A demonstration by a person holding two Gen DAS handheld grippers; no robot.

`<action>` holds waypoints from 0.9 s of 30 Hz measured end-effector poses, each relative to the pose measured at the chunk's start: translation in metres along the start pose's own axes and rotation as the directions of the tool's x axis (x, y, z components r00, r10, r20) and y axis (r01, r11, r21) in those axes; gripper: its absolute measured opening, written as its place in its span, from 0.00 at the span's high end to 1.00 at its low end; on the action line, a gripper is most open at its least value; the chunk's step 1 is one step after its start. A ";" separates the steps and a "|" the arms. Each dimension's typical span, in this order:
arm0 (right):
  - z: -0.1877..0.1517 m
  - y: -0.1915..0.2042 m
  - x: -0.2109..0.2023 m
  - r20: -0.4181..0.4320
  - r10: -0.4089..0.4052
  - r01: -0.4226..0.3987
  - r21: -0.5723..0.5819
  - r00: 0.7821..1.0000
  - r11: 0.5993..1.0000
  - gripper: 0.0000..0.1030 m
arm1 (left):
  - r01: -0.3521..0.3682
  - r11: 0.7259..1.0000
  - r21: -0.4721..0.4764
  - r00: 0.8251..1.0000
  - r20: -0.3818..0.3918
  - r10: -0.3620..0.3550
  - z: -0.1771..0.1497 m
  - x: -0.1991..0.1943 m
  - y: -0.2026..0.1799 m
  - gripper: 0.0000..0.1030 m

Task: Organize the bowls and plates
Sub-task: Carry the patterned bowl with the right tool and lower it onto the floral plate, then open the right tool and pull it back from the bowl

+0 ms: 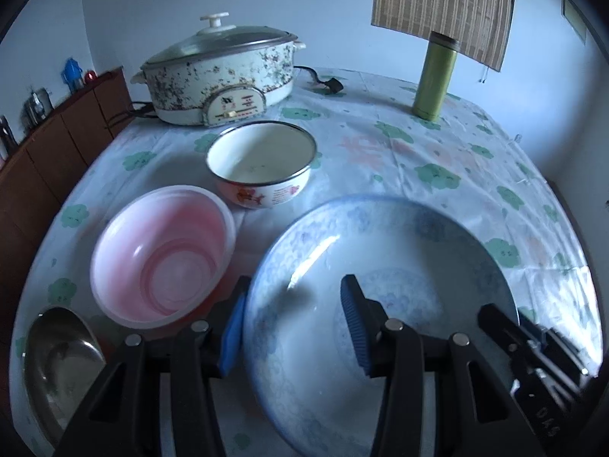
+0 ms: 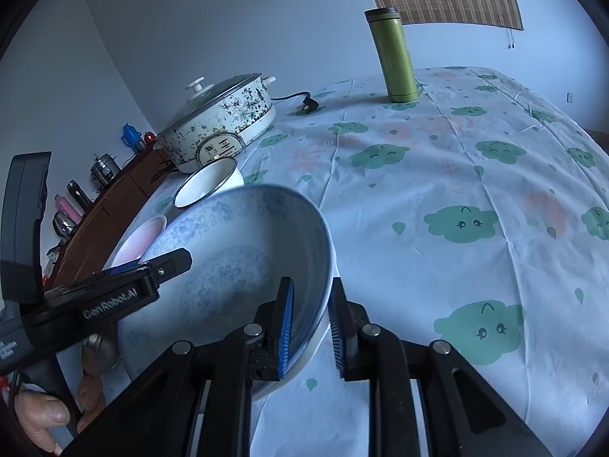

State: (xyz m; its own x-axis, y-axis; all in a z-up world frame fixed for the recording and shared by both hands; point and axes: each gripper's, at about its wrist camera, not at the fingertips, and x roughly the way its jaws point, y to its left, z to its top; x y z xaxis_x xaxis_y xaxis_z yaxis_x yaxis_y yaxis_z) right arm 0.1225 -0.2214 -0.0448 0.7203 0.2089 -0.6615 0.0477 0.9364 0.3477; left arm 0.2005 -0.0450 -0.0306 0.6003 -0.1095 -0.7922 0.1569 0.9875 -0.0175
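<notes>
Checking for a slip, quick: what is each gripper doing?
Left gripper: jaws straddle the blue-patterned bowl rim; grip cannot be told.
Right gripper: pads either side of the same rim, apparently not pressing.

Four bowls sit on the tabletop (image 1: 437,141): one blue-patterned porcelain bowl (image 1: 380,251) by the near edge, one pink plastic bowl (image 1: 163,255) beside it, one white enamel bowl (image 1: 262,163) further in, and one steel bowl (image 1: 57,358) at the near left corner. One speckled electric pot (image 1: 224,76) with one glass lid (image 1: 220,40) stands at the far left corner. One green flask (image 1: 436,76) stands near the far edge. Two hand-held grippers are here, the left hand-held gripper (image 1: 293,327) and the right hand-held gripper (image 2: 312,327).
</notes>
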 end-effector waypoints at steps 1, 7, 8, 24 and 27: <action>0.000 -0.001 0.000 0.001 0.003 -0.003 0.005 1.000 1.000 0.78 | -0.014 1.000 -0.007 1.000 -0.004 0.014 -0.002 0.002 0.003 0.55; -0.005 -0.003 -0.003 0.006 0.020 -0.021 0.028 1.000 0.999 0.77 | -0.018 1.000 0.022 0.999 0.037 0.017 -0.005 -0.002 0.002 0.55; -0.006 -0.003 -0.004 0.009 0.020 -0.020 0.028 1.000 0.999 0.77 | -0.031 0.999 0.032 0.998 0.053 0.029 -0.005 -0.005 0.000 0.55; -0.016 0.009 -0.045 0.255 -0.052 0.061 -0.028 0.966 0.998 0.38 | -0.135 0.988 0.072 0.952 0.284 0.109 -0.032 -0.054 0.004 0.27; -0.018 0.011 -0.051 0.282 -0.065 0.077 -0.033 0.957 0.996 0.38 | -0.141 0.987 0.076 0.946 0.304 0.112 -0.038 -0.058 0.005 0.27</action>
State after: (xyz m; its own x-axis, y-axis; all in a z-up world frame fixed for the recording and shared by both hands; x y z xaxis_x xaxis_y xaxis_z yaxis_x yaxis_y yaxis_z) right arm 0.0739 -0.2167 -0.0192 0.8816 0.0596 -0.4682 0.0803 0.9586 0.2731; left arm 0.1367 -0.0292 -0.0084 0.8237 -0.0278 -0.5663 0.1298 0.9815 0.1406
